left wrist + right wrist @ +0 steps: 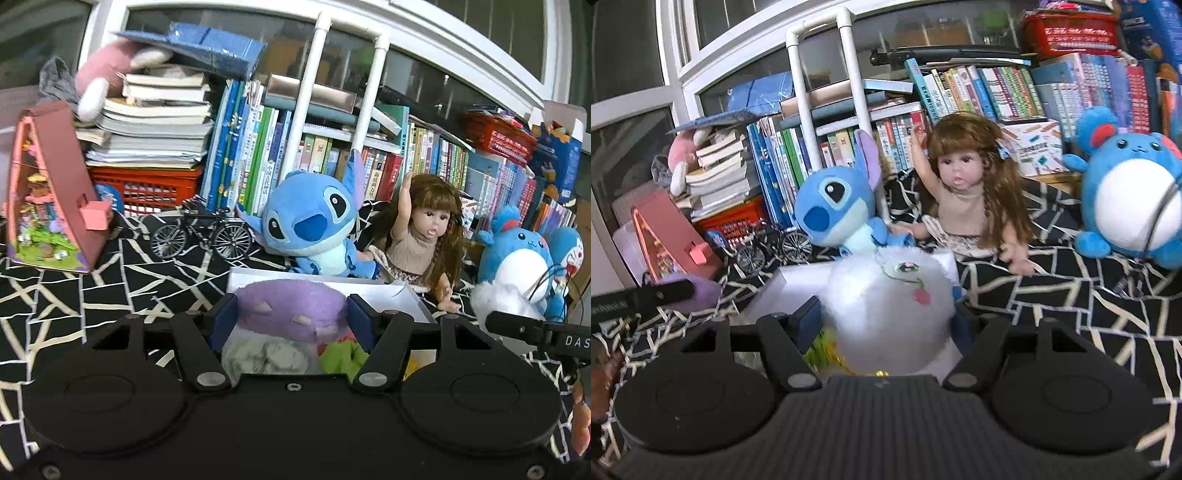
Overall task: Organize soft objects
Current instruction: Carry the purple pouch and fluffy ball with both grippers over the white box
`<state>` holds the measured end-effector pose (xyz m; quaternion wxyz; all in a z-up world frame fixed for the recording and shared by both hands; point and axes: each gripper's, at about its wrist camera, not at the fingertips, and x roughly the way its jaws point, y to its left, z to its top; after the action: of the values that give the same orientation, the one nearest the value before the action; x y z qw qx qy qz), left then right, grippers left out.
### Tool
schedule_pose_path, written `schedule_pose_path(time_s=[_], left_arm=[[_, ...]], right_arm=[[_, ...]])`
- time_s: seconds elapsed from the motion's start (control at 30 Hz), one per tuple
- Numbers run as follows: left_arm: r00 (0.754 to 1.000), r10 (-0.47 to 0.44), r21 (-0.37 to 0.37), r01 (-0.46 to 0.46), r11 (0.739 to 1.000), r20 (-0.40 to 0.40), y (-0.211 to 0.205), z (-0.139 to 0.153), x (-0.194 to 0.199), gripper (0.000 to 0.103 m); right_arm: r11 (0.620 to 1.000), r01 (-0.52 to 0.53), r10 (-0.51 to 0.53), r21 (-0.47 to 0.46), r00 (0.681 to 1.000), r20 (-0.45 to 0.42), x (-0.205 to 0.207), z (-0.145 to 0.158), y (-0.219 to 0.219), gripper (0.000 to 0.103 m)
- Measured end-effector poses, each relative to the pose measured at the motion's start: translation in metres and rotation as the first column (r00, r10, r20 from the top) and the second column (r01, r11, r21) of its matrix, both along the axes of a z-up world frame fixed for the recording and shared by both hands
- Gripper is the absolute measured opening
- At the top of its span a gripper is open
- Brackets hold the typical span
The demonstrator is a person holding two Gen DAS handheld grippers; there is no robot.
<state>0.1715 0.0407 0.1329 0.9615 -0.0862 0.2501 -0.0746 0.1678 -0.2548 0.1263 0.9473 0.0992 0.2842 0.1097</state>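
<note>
Between the fingers of the left gripper sits a purple plush toy, round and fuzzy with small pale nubs, and the blue pads press on its two sides, so the fingers are clamped on it. Below and just behind the fingers a white box lies open on the black-and-white patterned tabletop, and grey and green soft things show under the purple toy. Past the fingertips a blue Stitch plush leans beside a long-haired doll with one arm raised, and left of the fingers stand a small metal bicycle and a pink toy house. To the right of the fingers a round blue-and-white plush sits against the row of books. Between the fingers of the right gripper a fluffy white plush toy with a stitched green stem and pink spot fills the gap; the left pad touches its side and the right pad is mostly hidden by the fur, so these fingers are closed around it as well. The white plush hangs over the white box, with the purple toy and the other gripper's dark finger off to the left.
</note>
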Motion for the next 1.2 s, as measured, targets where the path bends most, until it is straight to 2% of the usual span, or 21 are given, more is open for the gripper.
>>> schedule_pose_path(time_s=[0.1,0.27,0.57,0.77,1.2], left_arm=[[0.999,-0.002,-0.016,0.002,1.000,-0.033,-0.003,0.004,0.026,0.062],[0.993,0.012,0.013,-0.010,1.000,-0.120,-0.015,-0.004,0.078,0.062],[0.972,0.072,0.033,-0.066,0.997,-0.225,-0.017,-0.040,0.131,0.062],[0.963,0.091,0.035,-0.085,0.996,-0.255,-0.010,-0.056,0.144,0.062],[0.953,0.056,0.055,-0.041,0.998,-0.297,-0.013,-0.079,0.149,0.062]], right_arm=[[1.000,-0.007,0.007,0.010,1.000,-0.021,0.024,0.009,0.002,0.072],[1.000,0.007,-0.006,0.004,0.996,-0.089,0.063,0.011,0.008,0.072],[0.997,0.025,-0.036,-0.068,0.986,-0.164,0.112,-0.023,0.018,0.072],[0.998,0.057,-0.060,-0.023,0.977,-0.206,0.135,-0.046,0.013,0.072],[0.995,0.094,-0.100,-0.035,0.964,-0.246,0.155,-0.078,0.009,0.072]])
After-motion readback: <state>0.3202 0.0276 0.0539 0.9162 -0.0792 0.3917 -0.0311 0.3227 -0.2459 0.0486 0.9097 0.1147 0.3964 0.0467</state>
